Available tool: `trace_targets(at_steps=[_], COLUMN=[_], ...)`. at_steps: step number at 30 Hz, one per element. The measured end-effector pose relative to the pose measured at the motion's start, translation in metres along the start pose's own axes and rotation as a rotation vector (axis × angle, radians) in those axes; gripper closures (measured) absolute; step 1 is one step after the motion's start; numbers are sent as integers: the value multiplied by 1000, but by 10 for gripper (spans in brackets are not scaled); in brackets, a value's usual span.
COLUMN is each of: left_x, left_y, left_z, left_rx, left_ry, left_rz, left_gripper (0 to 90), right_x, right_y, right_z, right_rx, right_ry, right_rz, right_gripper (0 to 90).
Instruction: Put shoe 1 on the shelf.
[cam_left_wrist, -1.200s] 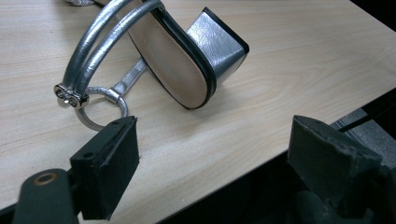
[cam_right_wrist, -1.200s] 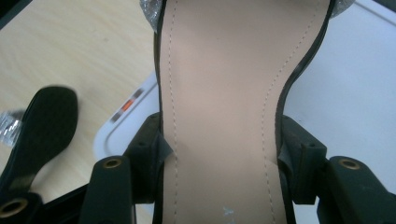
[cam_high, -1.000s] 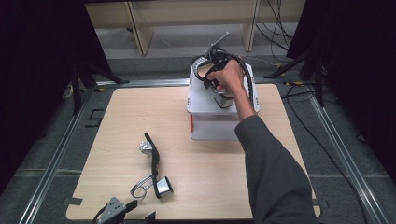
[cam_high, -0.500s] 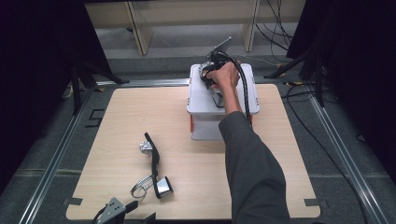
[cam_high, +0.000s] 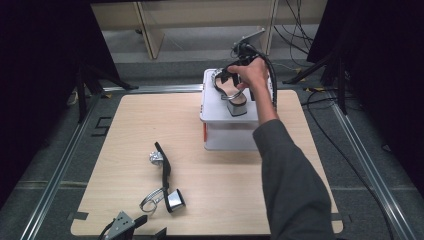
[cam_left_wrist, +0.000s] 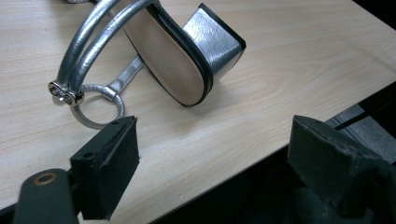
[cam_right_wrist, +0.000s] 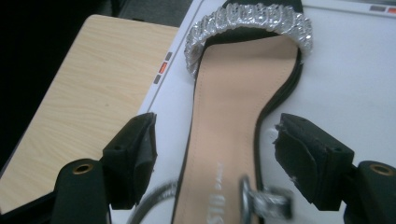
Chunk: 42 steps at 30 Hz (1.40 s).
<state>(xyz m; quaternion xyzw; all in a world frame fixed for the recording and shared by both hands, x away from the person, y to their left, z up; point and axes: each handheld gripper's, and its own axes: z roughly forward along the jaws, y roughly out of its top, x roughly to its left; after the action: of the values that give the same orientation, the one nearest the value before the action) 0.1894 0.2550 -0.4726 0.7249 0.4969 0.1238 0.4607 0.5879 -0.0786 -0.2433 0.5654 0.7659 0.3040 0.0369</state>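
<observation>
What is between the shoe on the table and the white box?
Just bare table, seen from the high view, between the shoe and the white box.

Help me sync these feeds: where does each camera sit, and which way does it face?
High view: above the person's side, facing forward and down on the table; right arm and right gripper over the white box.
Left gripper view: on the left gripper, facing the sandal on the table; open jaws show.
Right gripper view: on the right gripper, facing the sandal on the box; jaws just opening astride it.
Shared: high and right views both show that sandal.
</observation>
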Motion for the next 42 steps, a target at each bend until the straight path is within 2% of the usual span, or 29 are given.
trace_targets(at_steps=[1,2,3,5,7,12,13,14,15,17,18,20,22,24,26,28,31,32,33,34,35,37,39,40,42], left_x=[0,0,0,0,0,1,2,2,1,0,1,1,1,1,1,0,0,0,2,2,0,0,1,1,1], left_y=[0,0,0,1,0,0,0,0,0,0,0,0,0,0,0,0,0,0,0,0,0,0,0,0,0], left_z=[0,1,1,0,1,2,2,2,2,2,3,3,3,2,2,3,2,2,2,2,3,3,2,2,2], left_rx=[0,-1,-2,9,9,2,15,15,0,11,1,1,2,7,0,3,12,9,14,21,3,2,3,4,2], left_ry=[3,4,3,14,16,16,24,27,16,24,14,16,16,18,12,10,15,15,19,23,11,10,12,13,12], left_rz=[0,0,-2,-4,-9,-13,5,5,-13,-14,-13,-18,-19,-7,-14,-11,-4,-8,4,10,-8,-9,-14,-12,-12], left_gripper=[160,160,160,160,160,160,161,161,161,161,161,161,161,161,161,161,161,161,161,161,161,161,161,161,161], right_x=[-4,-7,-9,-15,-18,-20,-20,-20,-19,-16,-15,-11,-7,-2,4,6,9,11,12,16,17,21,22,22,24], right_y=[-1,-4,-6,-11,-15,-31,-35,-39,-42,-48,-49,-51,-50,-49,-49,-49,-50,-50,-50,-51,-51,-51,-53,-55,-63], right_z=[-2,-8,-12,-21,-28,-41,-41,-40,-39,-34,-32,-28,-24,-22,-22,-21,-20,-21,-21,-22,-22,-23,-28,-30,-38], right_rx=[-16,-14,-18,-31,-42,-31,-26,-8,-3,30,40,69,72,76,89,87,78,80,66,70,59,57,50,23,17], right_ry=[-1,19,15,63,83,96,92,98,98,102,103,105,117,94,80,89,130,142,174,204,202,144,150,155,143], right_rz=[-31,-38,-44,-60,-80,-137,-148,-159,-166,-180,-192,-189,-195,-216,-204,-201,-194,-168,-171,-157,-179,-221,-208,-234,-270], right_gripper=[292,288,288,289,289,287,287,287,287,287,287,288,264,235,219,219,220,239,276,247,244,247,248,247,245])
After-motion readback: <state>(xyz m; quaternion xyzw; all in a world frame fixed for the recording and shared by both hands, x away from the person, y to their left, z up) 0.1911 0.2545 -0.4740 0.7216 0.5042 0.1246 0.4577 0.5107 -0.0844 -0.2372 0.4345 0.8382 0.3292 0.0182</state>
